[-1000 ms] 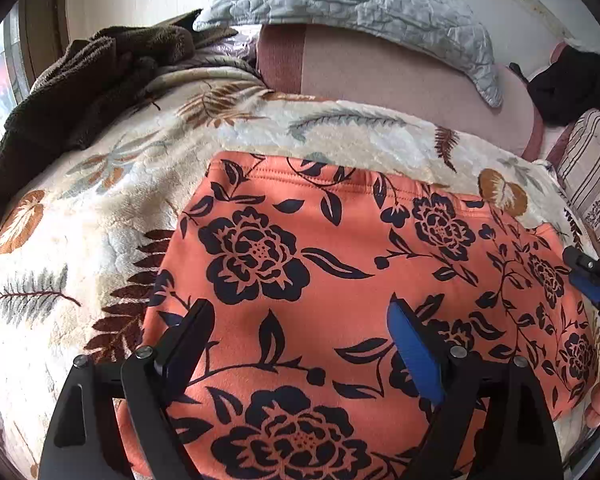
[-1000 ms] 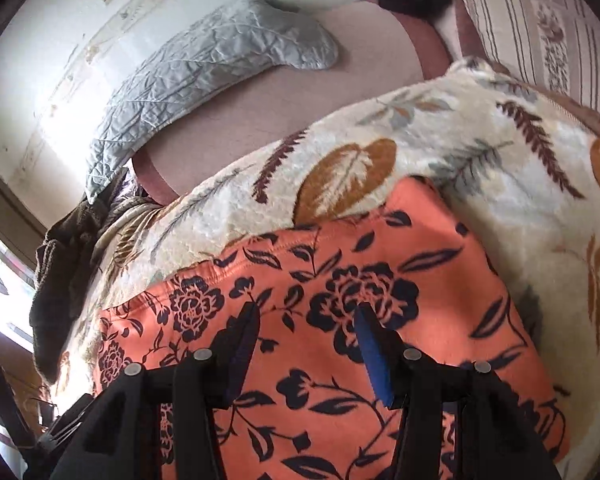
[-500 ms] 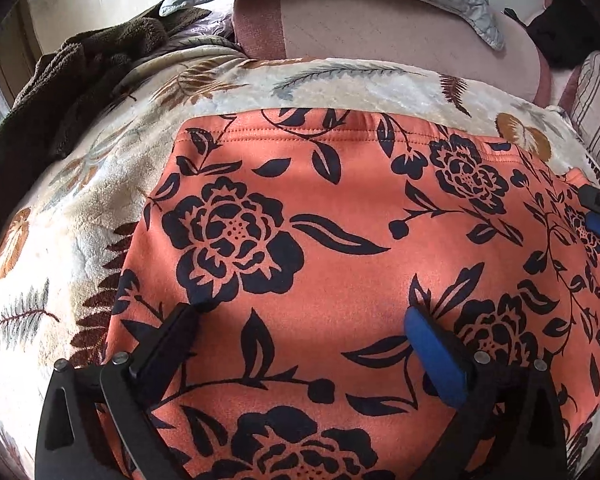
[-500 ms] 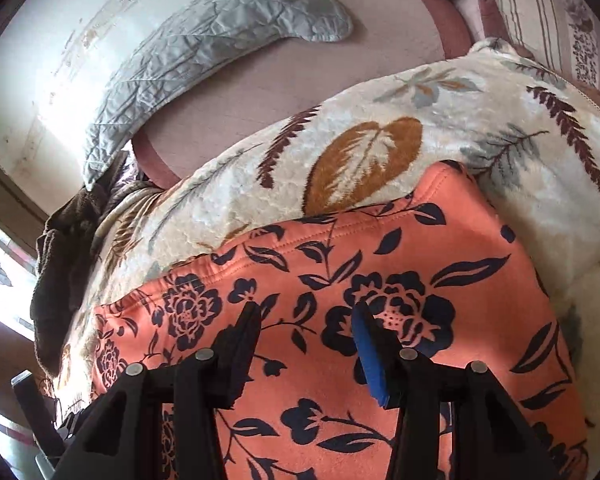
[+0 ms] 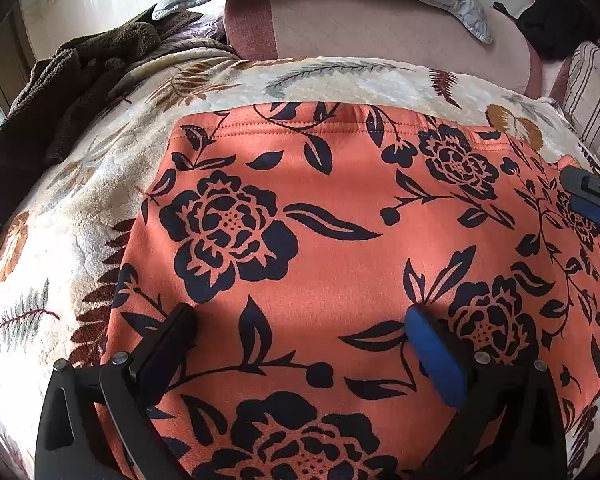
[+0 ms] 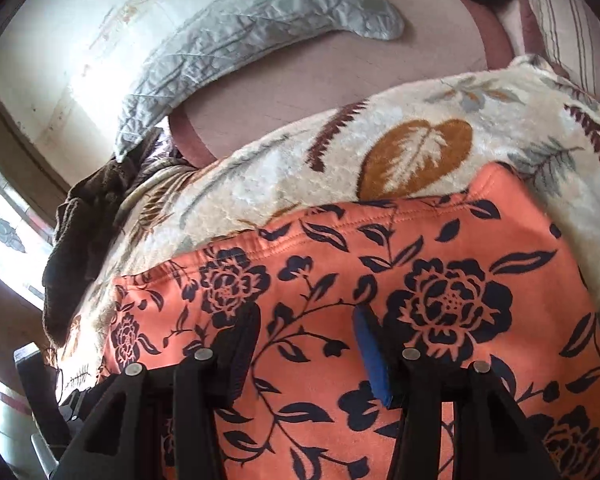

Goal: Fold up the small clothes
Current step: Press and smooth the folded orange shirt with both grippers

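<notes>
One garment point(image 5: 340, 248) fills the middle and bottom of both views: orange cloth printed with big dark flowers, leaves and thin stems. It lies flat and smooth on a cream blanket point(image 5: 80, 216) with a leaf pattern. A stitched hem runs along its far edge, straight across the upper middle of the left view and slanting up to the right in the right view, where a rounded corner point(image 6: 496, 176) shows at centre right. A soft shadow falls across the cloth just ahead of the left gripper point(image 5: 300, 324).

That gripper sits at the bottom of its frame with fingers wide apart, low over the cloth, holding nothing. The right gripper point(image 6: 306, 320) is at the bottom of its own frame, fingers apart by a narrower gap, also over the cloth; its tip point(image 5: 592, 196) pokes in at the right edge of the left view. Whether either gripper touches the fabric is hard to tell.

The near edge of the garment is cut off by the frames and hidden behind the gripper bodies, so its full shape is unclear. Behind the blanket, across the top, lie a pinkish cushion point(image 5: 380, 28) and a grey quilted cover point(image 6: 240, 40). A dark brown heap point(image 5: 60, 92) sits at upper left; a black item point(image 5: 556, 20) at upper right is partly cropped.
</notes>
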A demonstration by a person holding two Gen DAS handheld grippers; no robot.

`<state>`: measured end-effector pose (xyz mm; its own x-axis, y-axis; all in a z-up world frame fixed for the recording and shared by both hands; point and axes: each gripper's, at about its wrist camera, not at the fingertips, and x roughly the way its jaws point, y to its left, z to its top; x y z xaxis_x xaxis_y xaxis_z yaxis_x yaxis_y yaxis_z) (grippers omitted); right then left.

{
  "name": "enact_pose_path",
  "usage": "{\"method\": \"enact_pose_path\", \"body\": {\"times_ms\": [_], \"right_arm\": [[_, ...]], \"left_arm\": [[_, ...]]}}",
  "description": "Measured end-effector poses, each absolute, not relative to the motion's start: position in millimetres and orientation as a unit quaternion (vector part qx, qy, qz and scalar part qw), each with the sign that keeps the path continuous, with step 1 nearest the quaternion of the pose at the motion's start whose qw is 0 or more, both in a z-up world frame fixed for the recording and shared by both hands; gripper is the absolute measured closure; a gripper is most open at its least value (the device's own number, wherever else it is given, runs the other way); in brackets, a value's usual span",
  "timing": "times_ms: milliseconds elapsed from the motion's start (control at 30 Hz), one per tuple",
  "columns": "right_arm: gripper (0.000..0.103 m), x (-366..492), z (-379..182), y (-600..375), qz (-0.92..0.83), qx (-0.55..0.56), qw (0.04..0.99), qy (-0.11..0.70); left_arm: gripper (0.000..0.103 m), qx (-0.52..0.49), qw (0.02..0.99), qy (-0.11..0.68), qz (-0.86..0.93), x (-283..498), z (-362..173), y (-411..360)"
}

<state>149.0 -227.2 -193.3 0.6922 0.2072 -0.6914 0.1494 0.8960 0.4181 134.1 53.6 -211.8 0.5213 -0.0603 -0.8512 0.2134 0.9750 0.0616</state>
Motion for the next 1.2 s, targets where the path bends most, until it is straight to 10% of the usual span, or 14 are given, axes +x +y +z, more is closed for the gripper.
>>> {"method": "enact_pose_path", "body": {"times_ms": [1200], "right_arm": [[0.063, 146.8, -232.8, -320.4, -0.095, 0.337, 0.829, 0.435]], "left_arm": [[0.0, 0.044, 0.861, 0.506, 0.006, 157.4, -212.3, 119.5]]}}
